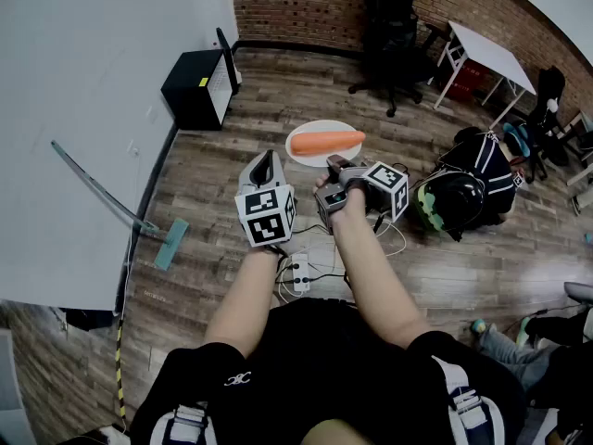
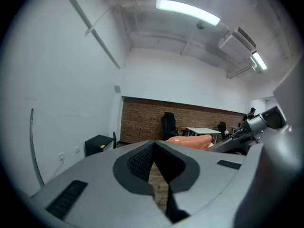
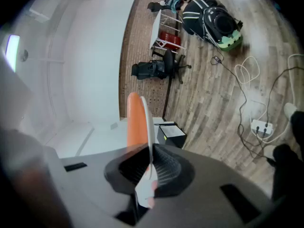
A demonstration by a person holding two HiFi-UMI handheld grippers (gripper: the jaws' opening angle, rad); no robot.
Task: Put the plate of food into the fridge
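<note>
A white plate (image 1: 309, 158) with an orange carrot (image 1: 326, 142) on it hangs above the wooden floor, roughly level. My right gripper (image 1: 335, 164) is shut on the plate's near rim. In the right gripper view the plate (image 3: 150, 127) shows edge-on between the pads, with the carrot (image 3: 135, 120) to its left. My left gripper (image 1: 267, 160) is beside it to the left, shut and empty, its pads (image 2: 137, 163) meeting. From there the carrot (image 2: 190, 141) and the right gripper (image 2: 256, 125) show ahead to the right. A small black cabinet (image 1: 196, 89), possibly the fridge, stands by the white wall.
A black office chair (image 1: 389, 26) and a white table (image 1: 491, 54) stand near the brick wall. A black bag with a green-trimmed helmet (image 1: 459, 197) lies on the right. A power strip with cables (image 1: 301, 272) lies below my hands. A mop (image 1: 171, 242) leans at the left wall.
</note>
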